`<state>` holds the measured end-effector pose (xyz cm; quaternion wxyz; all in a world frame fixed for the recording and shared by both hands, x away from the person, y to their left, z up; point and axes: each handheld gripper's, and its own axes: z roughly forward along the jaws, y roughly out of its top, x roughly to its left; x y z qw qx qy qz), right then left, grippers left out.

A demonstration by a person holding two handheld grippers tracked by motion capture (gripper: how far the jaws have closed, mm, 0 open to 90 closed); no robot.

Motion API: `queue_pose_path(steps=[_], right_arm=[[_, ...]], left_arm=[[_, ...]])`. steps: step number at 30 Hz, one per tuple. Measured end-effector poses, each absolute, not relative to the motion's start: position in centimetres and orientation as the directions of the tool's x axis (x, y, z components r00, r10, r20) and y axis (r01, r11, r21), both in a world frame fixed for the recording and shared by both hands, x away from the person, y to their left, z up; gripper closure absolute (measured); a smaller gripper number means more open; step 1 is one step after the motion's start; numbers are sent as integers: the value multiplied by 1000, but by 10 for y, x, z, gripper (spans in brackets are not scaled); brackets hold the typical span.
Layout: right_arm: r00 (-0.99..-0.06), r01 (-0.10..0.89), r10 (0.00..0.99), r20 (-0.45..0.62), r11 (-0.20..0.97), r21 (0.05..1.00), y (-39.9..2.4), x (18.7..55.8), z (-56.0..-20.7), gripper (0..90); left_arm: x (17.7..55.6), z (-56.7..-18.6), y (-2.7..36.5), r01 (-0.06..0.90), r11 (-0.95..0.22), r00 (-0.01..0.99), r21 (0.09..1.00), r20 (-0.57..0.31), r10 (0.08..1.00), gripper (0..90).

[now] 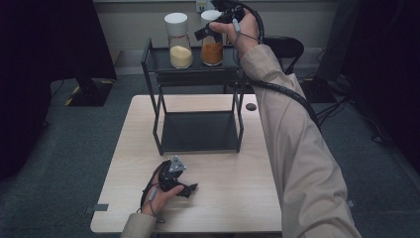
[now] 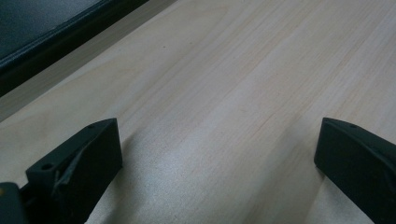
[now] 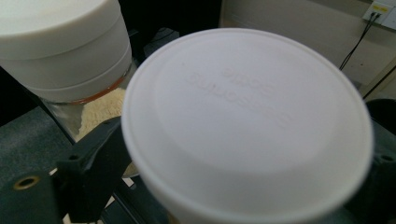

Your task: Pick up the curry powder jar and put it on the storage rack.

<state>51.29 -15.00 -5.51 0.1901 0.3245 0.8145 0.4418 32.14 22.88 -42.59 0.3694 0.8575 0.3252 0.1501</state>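
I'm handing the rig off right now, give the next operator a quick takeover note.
Right claw: up at the shelf's top tier, jaws either side of the orange-powder jar just under its white lid; a firm grip cannot be confirmed.
Left claw: open, holding nothing, low over the table.
The yellow-powder jar stands beside it on the black shelf.
Left: moving the orange jar, probably.

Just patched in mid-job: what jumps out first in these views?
The right gripper is stretched far out to the orange-filled jar on the top shelf of the black rack, its jaws on either side of the jar's white lid. Beside it stands a second jar with pale yellow grains. The left gripper rests open on the wooden table in front of the rack.
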Motion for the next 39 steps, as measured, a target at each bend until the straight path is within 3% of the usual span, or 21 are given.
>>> queue_pose_path(steps=[12,39], right_arm=[[-694,338,719,-19,349,874,-167,475,-55,6],[-697,343,716,37,287,894,-191,429,-96,8]], left_arm=[[322,-426,229,443,-517,746,732,18,665,1],[322,-426,230,444,-517,747,732,17,665,1]])
